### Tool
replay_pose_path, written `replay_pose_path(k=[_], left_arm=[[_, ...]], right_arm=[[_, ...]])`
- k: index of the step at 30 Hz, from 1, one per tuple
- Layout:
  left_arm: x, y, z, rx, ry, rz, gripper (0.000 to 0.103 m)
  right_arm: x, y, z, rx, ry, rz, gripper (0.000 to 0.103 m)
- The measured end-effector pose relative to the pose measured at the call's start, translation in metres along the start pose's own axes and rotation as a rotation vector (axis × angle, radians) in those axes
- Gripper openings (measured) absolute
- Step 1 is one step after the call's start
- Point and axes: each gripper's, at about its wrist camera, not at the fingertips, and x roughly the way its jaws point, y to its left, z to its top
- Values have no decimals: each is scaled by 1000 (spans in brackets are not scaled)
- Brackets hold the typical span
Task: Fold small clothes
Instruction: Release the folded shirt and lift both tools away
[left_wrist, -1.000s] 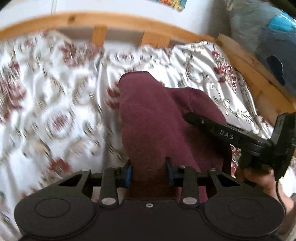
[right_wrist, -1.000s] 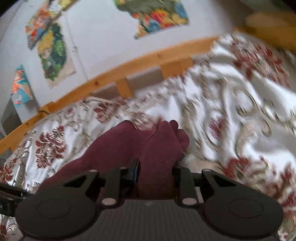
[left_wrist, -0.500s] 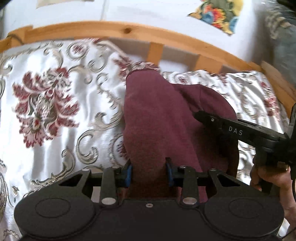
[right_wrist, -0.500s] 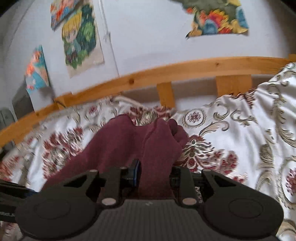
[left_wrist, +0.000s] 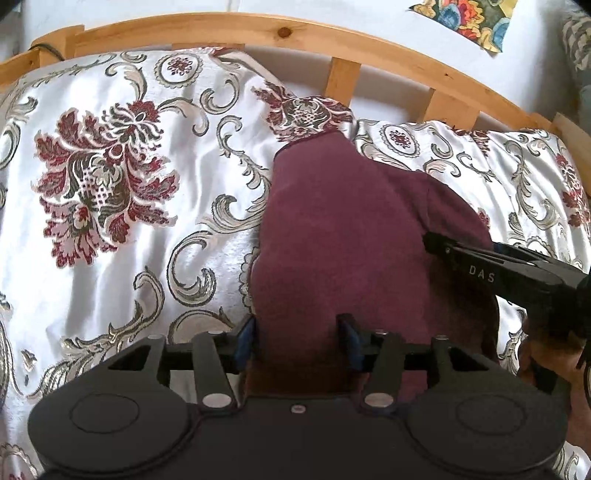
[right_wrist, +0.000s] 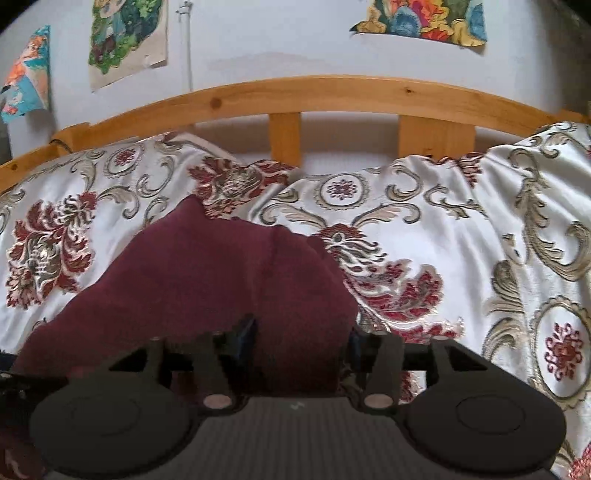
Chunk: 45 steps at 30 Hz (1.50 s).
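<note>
A small maroon garment (left_wrist: 343, 236) hangs draped from both grippers over the floral bedspread (left_wrist: 110, 184). My left gripper (left_wrist: 299, 339) is shut on the garment's near edge; the cloth fills the gap between its blue pads. My right gripper (right_wrist: 301, 339) is shut on another part of the same maroon garment (right_wrist: 207, 273). The right gripper also shows in the left wrist view (left_wrist: 491, 269), at the right, close beside the cloth. Both grippers' fingertips are hidden by the fabric.
A wooden bed rail (left_wrist: 332, 40) with slats runs along the far edge of the bed, also in the right wrist view (right_wrist: 332, 92). Behind it is a white wall with colourful posters (right_wrist: 125, 37). The bedspread (right_wrist: 461, 240) lies wrinkled to the right.
Both grippers have swung left across the bed while holding the garment. The views have steadied and the garment hangs lower, nearer the bedspread.
</note>
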Motion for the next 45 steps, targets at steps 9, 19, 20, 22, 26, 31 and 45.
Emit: replay_pose_path(k=[9, 19, 20, 22, 26, 31, 45], left_arm=[[-17, 6, -4, -44, -2, -9, 83], [-68, -5, -11, 69, -149, 59, 100], [-75, -5, -13, 77, -165, 65, 101], [-86, -5, -16, 86, -197, 71, 102], [-109, -5, -22, 102, -244, 73, 102], [-134, -7, -30, 120, -287, 69, 102], [-189, 2, -70, 141, -323, 63, 102]], right_arm=[[-29, 2, -1, 7, -26, 12, 83], [-86, 10, 0, 28, -123, 19, 103], [-93, 11, 0, 31, -136, 21, 103], [-107, 13, 0, 37, -161, 22, 103], [-135, 19, -3, 41, -208, 19, 103], [-171, 26, -9, 47, -263, 10, 103], [-259, 36, -39, 75, -341, -19, 103]])
